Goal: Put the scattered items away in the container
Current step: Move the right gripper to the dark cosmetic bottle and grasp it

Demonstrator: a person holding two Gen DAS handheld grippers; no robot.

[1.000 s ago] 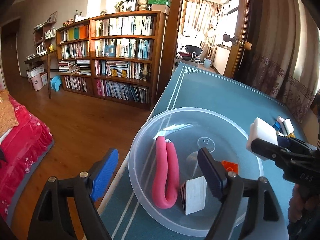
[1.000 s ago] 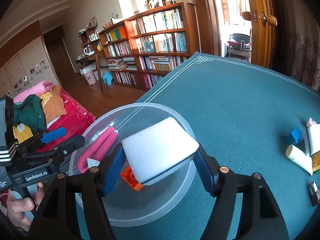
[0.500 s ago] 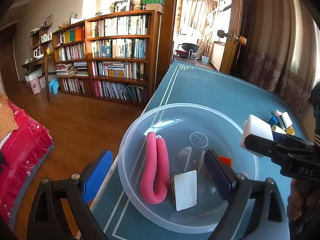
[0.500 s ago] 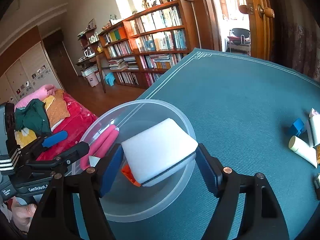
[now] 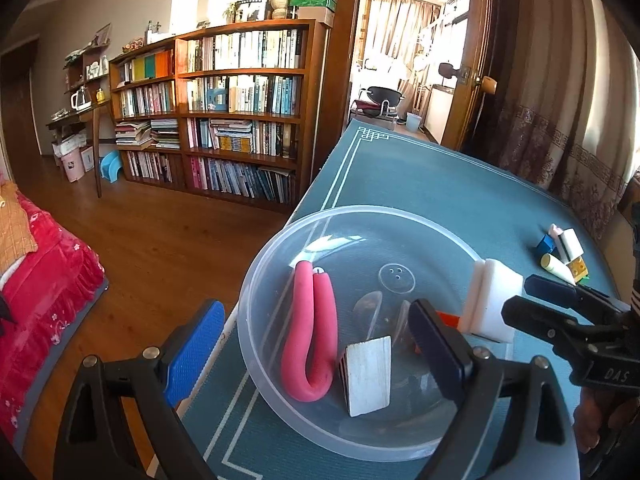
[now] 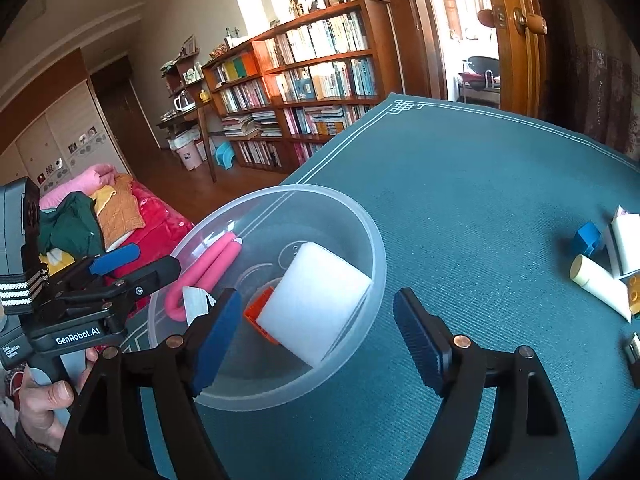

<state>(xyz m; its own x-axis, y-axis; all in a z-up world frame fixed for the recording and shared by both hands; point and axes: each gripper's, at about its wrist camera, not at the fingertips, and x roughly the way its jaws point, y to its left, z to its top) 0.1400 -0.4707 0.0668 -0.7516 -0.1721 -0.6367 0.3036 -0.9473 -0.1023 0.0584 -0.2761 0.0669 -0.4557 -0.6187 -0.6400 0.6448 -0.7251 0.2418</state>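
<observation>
Your right gripper point(image 6: 316, 340) stands wide open over the near rim of the bowl point(image 6: 372, 248), with nothing between its blue pads. The sponge point(image 6: 316, 304) lies free inside the bowl, just ahead of the left pad and clear of both, tilted against the bowl's right wall. It rests on the orange brick point(image 6: 258, 310), whose edge shows at the sponge's lower left. In the left wrist view the sponge point(image 5: 494, 300) sits at the bowl's right side, just in front of the right gripper's fingertips point(image 5: 548, 286).

Your left gripper point(image 5: 316, 344) is also spread wide and holds nothing; one pad hangs outside the bowl's point(image 5: 280, 236) left rim, the other over its interior. The pink loop point(image 5: 310, 344) and the white card block point(image 5: 368, 376) lie in the bowl between those pads.

On the cloth point(image 6: 460, 184), well apart from the bowl, remain the blue block point(image 6: 587, 239), the white tube point(image 6: 600, 286), a white box point(image 6: 628, 242) and a yellow brick point(image 6: 634, 294), clustered together.
</observation>
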